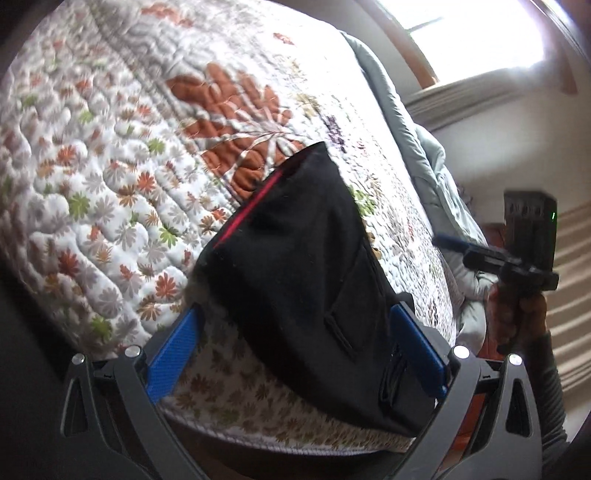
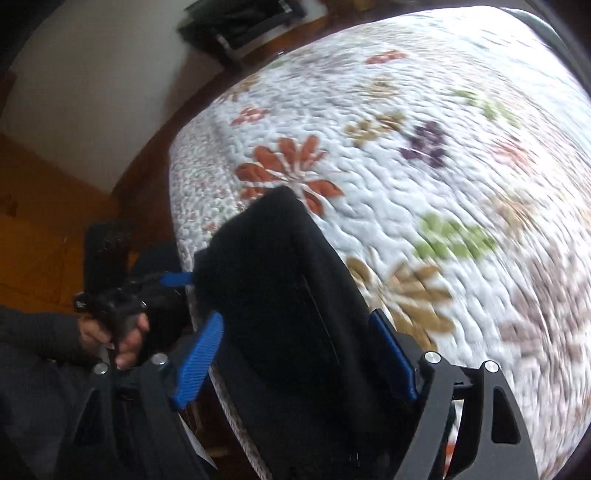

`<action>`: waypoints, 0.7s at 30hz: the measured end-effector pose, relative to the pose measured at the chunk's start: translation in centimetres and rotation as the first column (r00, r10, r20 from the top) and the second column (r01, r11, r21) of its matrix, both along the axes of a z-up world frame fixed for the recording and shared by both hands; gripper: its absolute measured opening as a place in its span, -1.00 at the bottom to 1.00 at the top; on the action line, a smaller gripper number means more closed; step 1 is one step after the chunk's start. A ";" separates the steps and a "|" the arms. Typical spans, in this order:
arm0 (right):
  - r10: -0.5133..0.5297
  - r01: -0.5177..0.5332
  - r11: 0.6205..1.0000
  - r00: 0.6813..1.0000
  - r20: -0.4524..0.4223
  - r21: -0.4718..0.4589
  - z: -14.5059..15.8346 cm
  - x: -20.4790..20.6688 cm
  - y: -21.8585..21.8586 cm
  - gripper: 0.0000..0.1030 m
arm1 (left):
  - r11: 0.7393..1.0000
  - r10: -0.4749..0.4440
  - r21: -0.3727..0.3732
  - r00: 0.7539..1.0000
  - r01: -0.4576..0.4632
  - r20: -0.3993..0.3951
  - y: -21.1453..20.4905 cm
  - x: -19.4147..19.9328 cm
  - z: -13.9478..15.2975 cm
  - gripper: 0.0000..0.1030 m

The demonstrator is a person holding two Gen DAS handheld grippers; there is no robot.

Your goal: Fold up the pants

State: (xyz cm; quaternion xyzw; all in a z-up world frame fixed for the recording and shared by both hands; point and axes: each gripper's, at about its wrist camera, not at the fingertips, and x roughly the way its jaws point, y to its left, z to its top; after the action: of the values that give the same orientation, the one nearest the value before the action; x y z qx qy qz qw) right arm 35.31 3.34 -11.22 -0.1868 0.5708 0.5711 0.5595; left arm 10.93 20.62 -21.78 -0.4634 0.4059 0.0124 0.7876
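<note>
Black pants (image 1: 295, 258) with a red side stripe lie folded into a compact stack near the edge of the floral quilt (image 1: 110, 166). My left gripper (image 1: 295, 312) hangs open over them, one blue finger on either side of the stack. Off the bed's edge to the right, a hand carries the right gripper (image 1: 454, 243). In the right wrist view the same pants (image 2: 277, 277) lie between the wide-spread fingers of my open right gripper (image 2: 297, 315), and the pads do not press the cloth. The left gripper (image 2: 173, 278) is at the pants' left edge, held by a hand.
The quilt (image 2: 443, 184) covers the whole bed. A grey duvet (image 1: 443, 166) is bunched along the bed's far side under a bright window (image 1: 480, 37). Wooden floor (image 2: 37, 240) and dark furniture (image 2: 240, 18) border the bed.
</note>
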 end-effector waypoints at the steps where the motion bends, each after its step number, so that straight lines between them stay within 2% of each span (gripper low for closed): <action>1: 0.036 -0.036 0.999 0.999 -0.015 -0.004 -0.5 0.1 1.6 0.62 | 1.000 0.005 -0.012 1.000 -0.005 -0.001 0.1 0.3 -0.3 0.94; 3: 0.094 -0.094 0.996 0.994 -0.050 -0.007 -1.5 0.2 4.1 0.68 | 1.000 0.016 -0.014 1.000 -0.016 -0.004 0.3 0.7 -0.7 0.94; 5: 0.158 -0.162 0.986 0.983 -0.097 -0.030 -3.2 0.4 6.8 0.72 | 0.998 0.032 -0.046 0.999 -0.032 -0.005 0.8 0.9 -1.5 0.94; 9: 0.203 -0.214 0.975 0.968 -0.149 -0.060 -6.0 1.6 10.5 0.72 | 0.995 0.057 -0.086 0.998 -0.055 0.012 1.4 1.0 -2.5 0.94; 16: 0.309 -0.345 0.937 0.896 -0.319 -0.061 -9.8 1.3 14.4 0.71 | 0.992 0.071 -0.103 0.997 -0.068 0.031 1.6 1.5 -3.1 0.94; 17: 0.319 -0.359 0.931 0.888 -0.330 -0.066 -10.3 1.1 14.5 0.51 | 0.993 0.068 -0.100 0.997 -0.064 0.034 1.5 1.5 -3.1 0.94; 18: 0.329 -0.375 0.924 0.881 -0.339 -0.078 -10.8 0.9 14.6 0.20 | 0.993 0.064 -0.098 0.997 -0.060 0.038 1.5 1.8 -3.1 0.95; 21: 0.318 -0.365 0.928 0.882 -0.348 -0.077 -11.0 1.7 14.3 -0.12 | 0.993 0.058 -0.104 0.997 -0.052 0.052 1.4 2.0 -3.2 0.95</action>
State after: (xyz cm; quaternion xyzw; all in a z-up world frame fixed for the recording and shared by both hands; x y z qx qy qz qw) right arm 36.96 17.61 -22.26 -0.2252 0.6529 0.6425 0.3321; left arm 12.91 22.03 -25.01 -0.5143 0.3713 0.0006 0.7731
